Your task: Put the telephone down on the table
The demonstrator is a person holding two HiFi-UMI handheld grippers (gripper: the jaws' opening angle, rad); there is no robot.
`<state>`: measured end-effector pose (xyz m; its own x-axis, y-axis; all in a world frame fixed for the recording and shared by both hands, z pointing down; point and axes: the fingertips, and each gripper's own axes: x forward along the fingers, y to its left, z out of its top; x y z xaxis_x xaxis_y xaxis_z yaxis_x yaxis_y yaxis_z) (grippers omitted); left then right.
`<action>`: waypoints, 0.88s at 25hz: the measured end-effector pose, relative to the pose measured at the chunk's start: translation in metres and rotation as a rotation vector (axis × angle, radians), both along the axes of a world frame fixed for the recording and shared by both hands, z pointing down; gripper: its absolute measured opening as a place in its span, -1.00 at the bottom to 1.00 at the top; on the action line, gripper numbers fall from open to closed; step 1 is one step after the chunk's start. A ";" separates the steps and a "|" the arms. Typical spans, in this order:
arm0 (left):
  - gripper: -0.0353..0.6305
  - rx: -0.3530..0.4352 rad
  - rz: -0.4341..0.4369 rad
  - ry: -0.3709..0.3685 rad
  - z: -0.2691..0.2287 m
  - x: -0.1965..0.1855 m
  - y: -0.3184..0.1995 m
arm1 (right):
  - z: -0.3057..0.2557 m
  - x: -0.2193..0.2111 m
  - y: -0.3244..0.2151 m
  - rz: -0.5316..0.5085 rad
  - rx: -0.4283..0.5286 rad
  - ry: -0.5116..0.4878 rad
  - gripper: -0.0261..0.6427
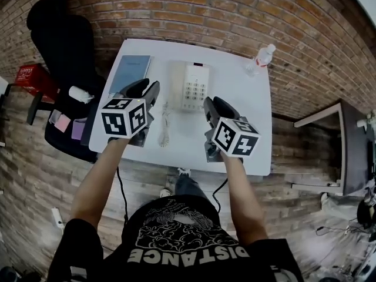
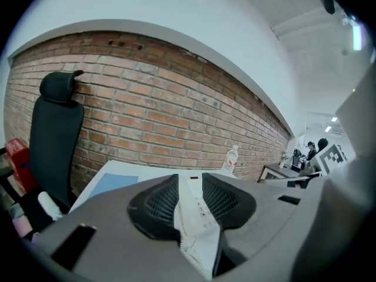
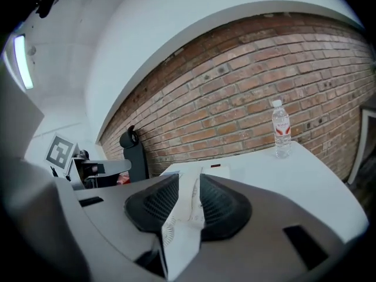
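The cream telephone (image 1: 189, 86) lies on the white table (image 1: 241, 122), handset on its cradle, its coiled cord (image 1: 165, 125) trailing toward the front edge. Both grippers hang above the table, near its front. My left gripper (image 1: 147, 88) is left of the phone over the cord, my right gripper (image 1: 212, 103) to its front right. Each has a narrow gap between its jaws with nothing in it. In the left gripper view the phone (image 2: 197, 204) shows far off through the left gripper (image 2: 189, 181). In the right gripper view the phone (image 3: 218, 171) shows beyond the right gripper (image 3: 189, 184).
A blue notebook (image 1: 129, 72) lies at the table's back left and a water bottle (image 1: 261, 59) stands at its back right. A black office chair (image 1: 64, 46) and a red box (image 1: 32, 78) are to the left. A brick wall runs behind; another desk (image 1: 329, 116) stands to the right.
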<state>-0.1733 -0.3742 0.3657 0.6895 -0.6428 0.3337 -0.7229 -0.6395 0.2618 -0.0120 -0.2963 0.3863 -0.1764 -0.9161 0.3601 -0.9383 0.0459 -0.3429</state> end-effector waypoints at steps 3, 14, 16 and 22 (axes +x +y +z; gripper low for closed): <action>-0.59 0.043 -0.004 0.002 -0.012 -0.014 0.015 | -0.014 -0.012 0.017 0.001 0.028 0.018 -0.64; -0.87 0.104 0.010 0.003 -0.026 -0.034 0.064 | -0.035 -0.029 0.069 -0.005 0.084 0.069 -0.92; -0.87 0.105 0.007 0.002 -0.025 -0.036 0.070 | -0.034 -0.028 0.076 -0.002 0.089 0.071 -0.92; -0.87 0.094 0.013 0.002 -0.016 -0.039 0.083 | -0.032 -0.025 0.093 0.021 0.098 0.066 -0.92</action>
